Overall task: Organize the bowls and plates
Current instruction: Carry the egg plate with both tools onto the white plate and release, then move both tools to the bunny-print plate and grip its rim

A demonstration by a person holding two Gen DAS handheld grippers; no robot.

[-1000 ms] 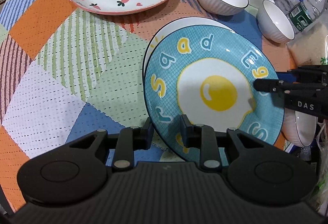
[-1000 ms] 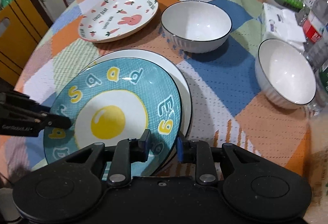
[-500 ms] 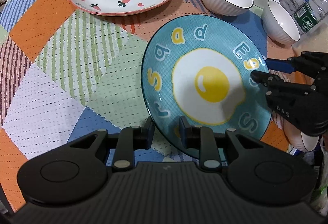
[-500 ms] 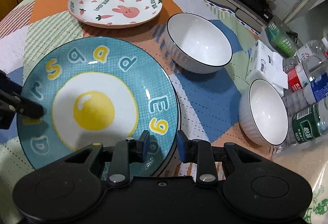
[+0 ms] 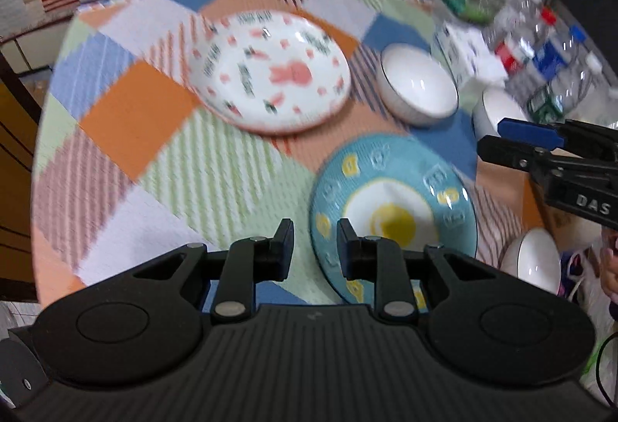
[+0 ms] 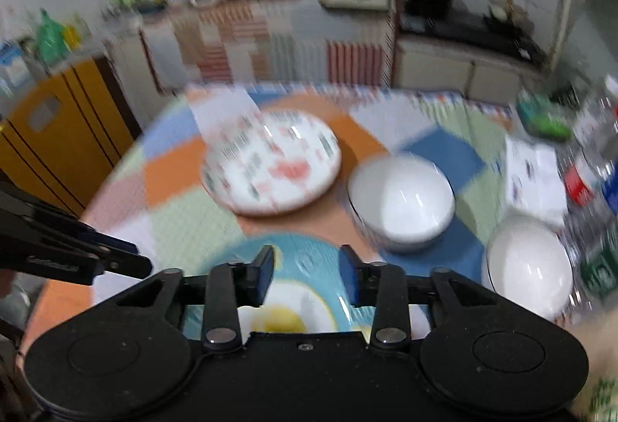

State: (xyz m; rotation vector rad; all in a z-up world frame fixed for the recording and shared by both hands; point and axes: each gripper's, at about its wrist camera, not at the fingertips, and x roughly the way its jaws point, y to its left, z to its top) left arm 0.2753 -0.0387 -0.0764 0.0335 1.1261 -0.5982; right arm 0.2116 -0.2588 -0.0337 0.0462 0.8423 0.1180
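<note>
Both grippers are lifting away from the round blue glazed egg-print plate (image 5: 394,205), now lying released on the patchwork tablecloth (image 5: 216,171). Left gripper (image 5: 314,244) stands narrowly apart, empty; right gripper (image 6: 306,269) is opening, gripping nothing. Being stiff, slick and breakable, this plate is best pinched at its rim.

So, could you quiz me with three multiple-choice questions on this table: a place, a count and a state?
1. Where is the blue round plate with a fried-egg picture?
A. On the white round plate with pink rabbits
B. On the patchwork tablecloth, apart from it
C. Inside a bowl

2. How many white bowls does the left view show?
A. One
B. Three
C. Five

3. The left tongs are:
A. Empty
B. Gripping the blue plate
C. Gripping a bowl

Key: 1 B, the blue plate lies on the tablecloth, short of the rabbit plate. 2 B, white bowls. 3 A, the left tongs show a bare gap.
</note>
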